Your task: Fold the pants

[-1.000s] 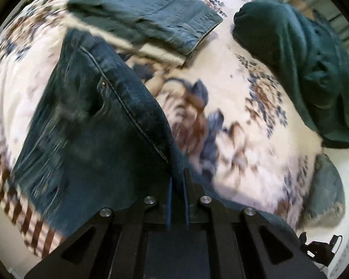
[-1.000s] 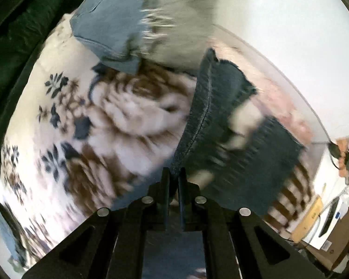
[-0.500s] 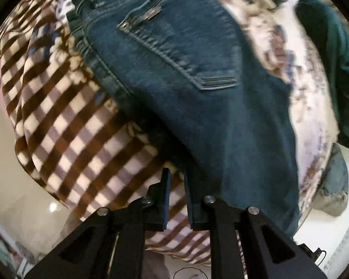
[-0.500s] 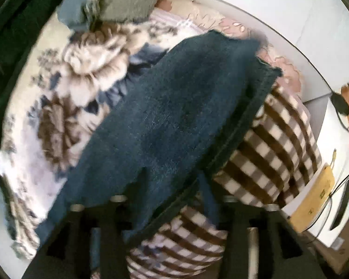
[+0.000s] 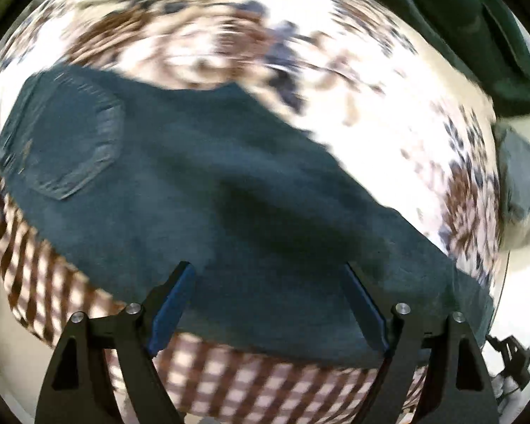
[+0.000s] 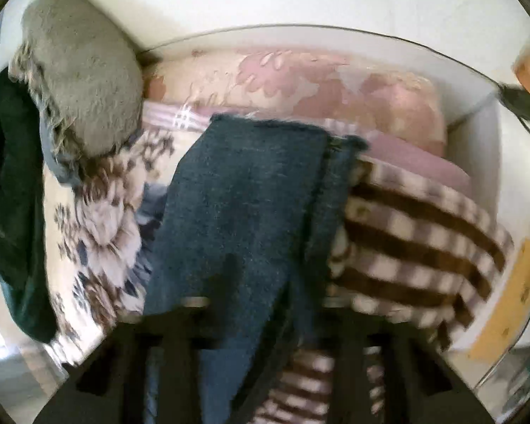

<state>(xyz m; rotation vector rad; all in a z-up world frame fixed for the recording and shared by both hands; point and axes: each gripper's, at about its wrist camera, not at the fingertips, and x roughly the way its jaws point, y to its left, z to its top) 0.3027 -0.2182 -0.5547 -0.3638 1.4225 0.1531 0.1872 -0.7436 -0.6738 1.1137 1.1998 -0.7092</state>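
Observation:
The dark blue jeans (image 5: pixel 208 183) lie spread on the bed, back pocket at the left, over the floral blanket and the brown checked blanket. My left gripper (image 5: pixel 265 282) is open above them, its blue-padded fingers (image 5: pixel 169 300) wide apart and holding nothing. In the right wrist view the jeans' legs (image 6: pixel 243 212) lie stretched away, hems at the far end. My right gripper (image 6: pixel 265 304) is blurred; its fingers look spread apart with denim lying between and over them.
A floral blanket (image 5: pixel 353 81) covers the bed, a brown checked blanket (image 6: pixel 413 240) its near edge. A dark green garment (image 5: pixel 477 28) lies at the far right, a grey fringed cushion (image 6: pixel 84 81) and a pink pillow (image 6: pixel 335 84) by the wall.
Both grippers held the jeans shut a second ago, swung them over and laid them flat. The left gripper has opened and let go; the right gripper's fingers have spread.

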